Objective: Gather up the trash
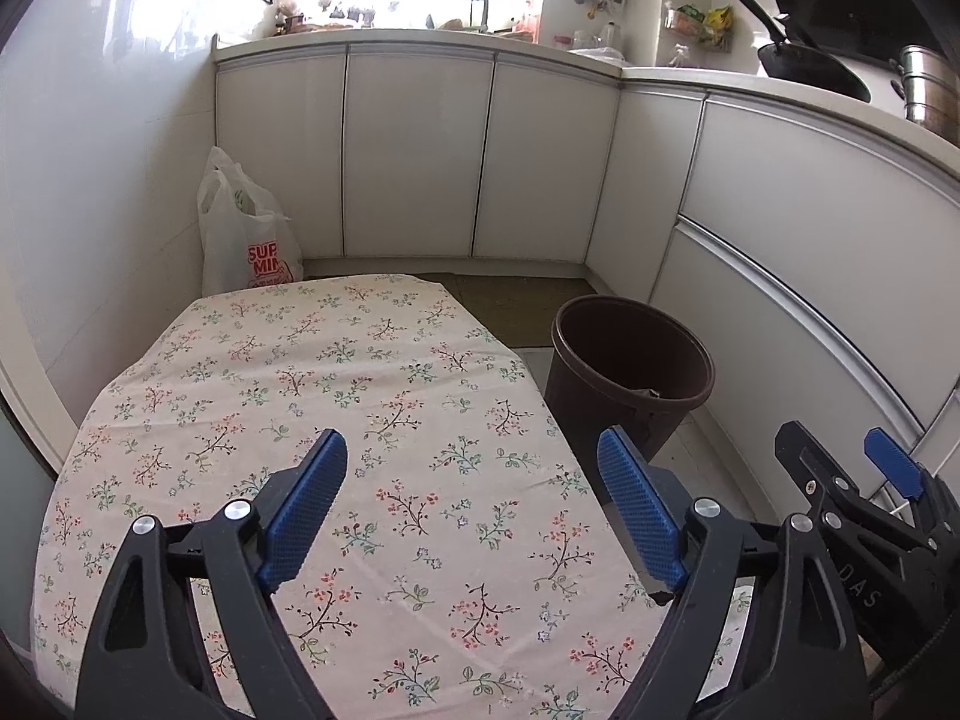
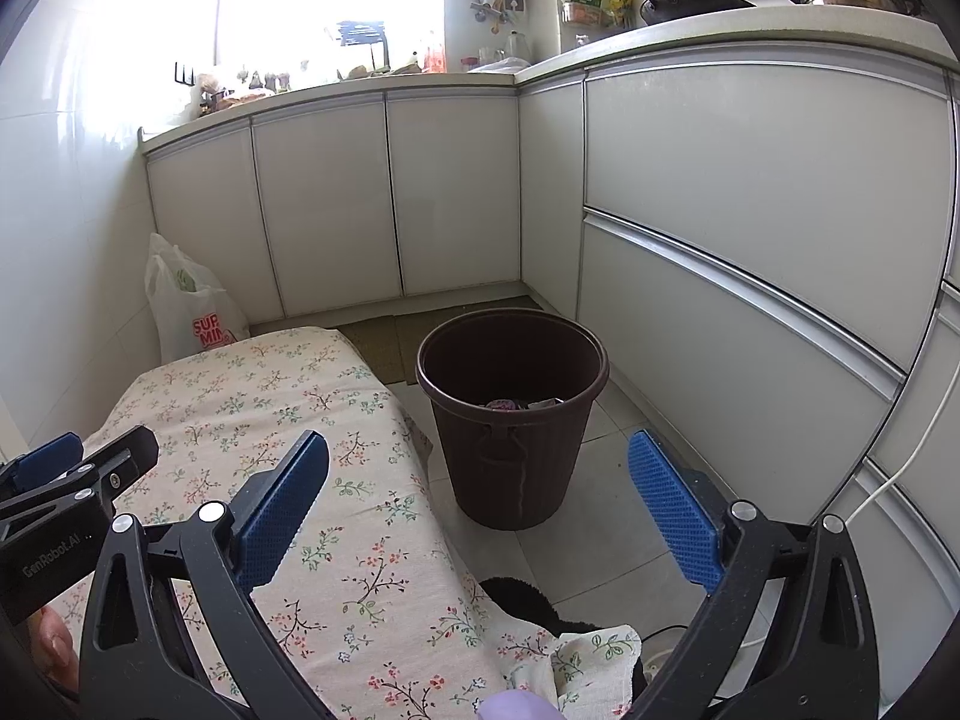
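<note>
A dark brown plastic bin (image 2: 510,414) stands on the tiled floor right of the table; some trash pieces (image 2: 522,404) lie at its bottom. It also shows in the left wrist view (image 1: 630,366). My left gripper (image 1: 474,474) is open and empty above the floral tablecloth (image 1: 312,396). My right gripper (image 2: 480,480) is open and empty, held over the table's right edge, in front of the bin. The right gripper also shows in the left wrist view (image 1: 852,468), and the left gripper in the right wrist view (image 2: 72,462).
A white plastic shopping bag (image 1: 252,228) stands on the floor beyond the table by the wall. White kitchen cabinets (image 2: 750,192) run along the back and right. A white cable (image 2: 900,468) hangs at the right. A dark cloth (image 2: 522,600) lies below the table edge.
</note>
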`<move>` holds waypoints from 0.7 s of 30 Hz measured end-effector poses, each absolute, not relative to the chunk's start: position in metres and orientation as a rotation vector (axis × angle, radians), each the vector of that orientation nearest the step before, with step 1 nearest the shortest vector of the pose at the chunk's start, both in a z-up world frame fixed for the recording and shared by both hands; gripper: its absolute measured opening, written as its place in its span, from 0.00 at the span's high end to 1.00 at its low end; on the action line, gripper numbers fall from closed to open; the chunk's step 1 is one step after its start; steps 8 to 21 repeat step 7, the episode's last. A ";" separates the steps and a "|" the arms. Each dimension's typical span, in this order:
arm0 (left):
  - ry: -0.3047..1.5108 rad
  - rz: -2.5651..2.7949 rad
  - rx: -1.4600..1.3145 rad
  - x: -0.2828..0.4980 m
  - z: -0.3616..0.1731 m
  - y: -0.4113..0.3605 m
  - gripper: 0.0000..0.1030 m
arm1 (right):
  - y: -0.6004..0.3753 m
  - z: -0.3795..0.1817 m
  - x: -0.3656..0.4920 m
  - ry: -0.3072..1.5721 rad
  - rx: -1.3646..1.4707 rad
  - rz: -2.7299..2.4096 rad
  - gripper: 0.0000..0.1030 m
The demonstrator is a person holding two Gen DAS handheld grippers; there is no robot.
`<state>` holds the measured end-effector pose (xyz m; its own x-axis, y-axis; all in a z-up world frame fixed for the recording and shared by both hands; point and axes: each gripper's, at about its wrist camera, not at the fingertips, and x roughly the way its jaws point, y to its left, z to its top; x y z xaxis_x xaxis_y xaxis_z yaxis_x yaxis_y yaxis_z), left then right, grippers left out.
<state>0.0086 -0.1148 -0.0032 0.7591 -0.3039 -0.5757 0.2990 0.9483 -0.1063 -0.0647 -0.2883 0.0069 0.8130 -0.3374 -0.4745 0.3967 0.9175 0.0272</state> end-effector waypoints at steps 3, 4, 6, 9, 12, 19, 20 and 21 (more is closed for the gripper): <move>0.646 -0.323 -0.007 0.010 -0.003 -0.116 0.18 | -0.288 0.006 -0.065 0.481 0.130 -0.397 0.07; 0.652 -0.320 -0.010 0.010 -0.004 -0.115 0.16 | -0.287 0.006 -0.065 0.482 0.130 -0.399 0.07; 0.654 -0.322 -0.012 0.010 -0.004 -0.115 0.14 | -0.287 0.005 -0.065 0.482 0.130 -0.402 0.07; 0.655 -0.321 -0.011 0.010 -0.004 -0.115 0.14 | -0.287 0.005 -0.065 0.482 0.129 -0.403 0.07; 0.655 -0.321 -0.011 0.010 -0.004 -0.115 0.14 | -0.287 0.005 -0.065 0.482 0.129 -0.403 0.07; 0.655 -0.321 -0.011 0.010 -0.004 -0.115 0.14 | -0.287 0.005 -0.065 0.482 0.129 -0.403 0.07; 0.655 -0.321 -0.011 0.010 -0.004 -0.115 0.14 | -0.287 0.005 -0.065 0.482 0.129 -0.403 0.07; 0.655 -0.321 -0.011 0.010 -0.004 -0.115 0.14 | -0.287 0.005 -0.065 0.482 0.129 -0.403 0.07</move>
